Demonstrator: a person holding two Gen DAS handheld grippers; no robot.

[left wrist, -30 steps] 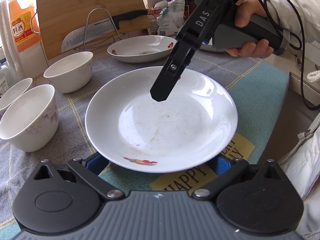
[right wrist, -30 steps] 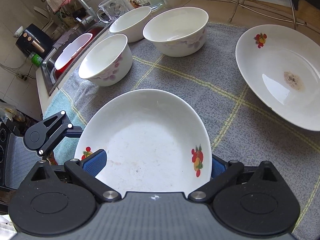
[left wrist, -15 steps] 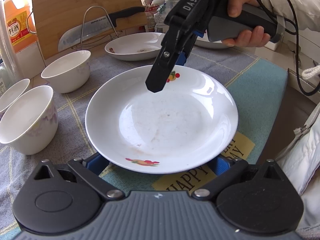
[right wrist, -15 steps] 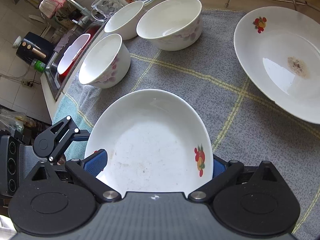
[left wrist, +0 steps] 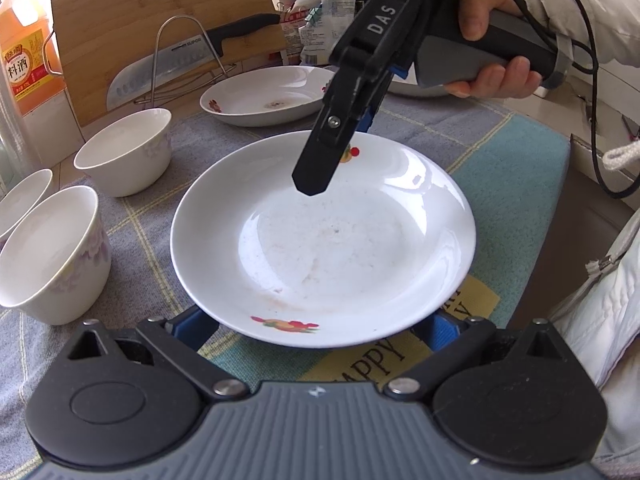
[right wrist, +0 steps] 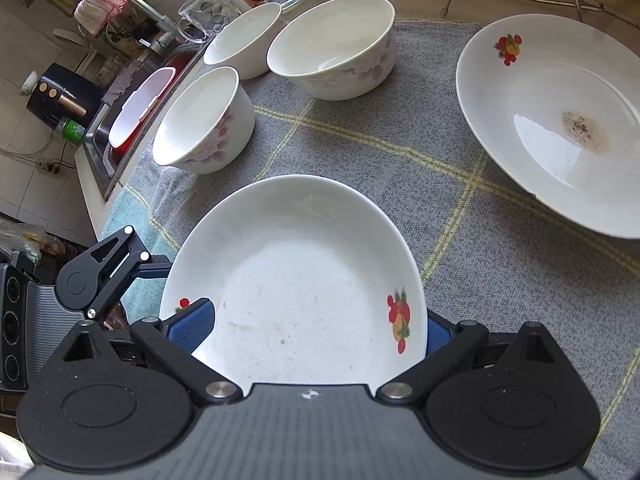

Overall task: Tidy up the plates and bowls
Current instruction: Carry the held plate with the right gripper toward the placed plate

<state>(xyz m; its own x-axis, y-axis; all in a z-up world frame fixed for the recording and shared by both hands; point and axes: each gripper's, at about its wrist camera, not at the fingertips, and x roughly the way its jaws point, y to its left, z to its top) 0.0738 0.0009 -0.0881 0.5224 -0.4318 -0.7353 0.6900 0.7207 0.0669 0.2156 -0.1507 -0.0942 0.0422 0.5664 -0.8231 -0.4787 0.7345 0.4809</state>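
Plate [left wrist: 324,240] between both grippers above the cloth-covered worktop [left wrist: 500,168].
Left wrist view: the left gripper [left wrist: 320,332] has its fingers spread, the plate's near rim lying between them; the right gripper [left wrist: 340,132] reaches over the far rim. Right wrist view: its blue fingers [right wrist: 192,322] stand apart, flanking the plate [right wrist: 296,280]; three bowls [right wrist: 332,48] stand beyond.

Bright daylight, sharp centres, strong fisheye bending at the edges.

Light pours in from the far left in the left wrist view, washing out the corner behind the orange bottle [left wrist: 24,48]. Glare patches sit on the right side of the plate [left wrist: 320,240] ahead of the tool, and on the stained plate [right wrist: 552,120] in the right wrist view. Shadows are soft. The cloth [right wrist: 400,152] shows crisp weave; the corners go dark and curved.
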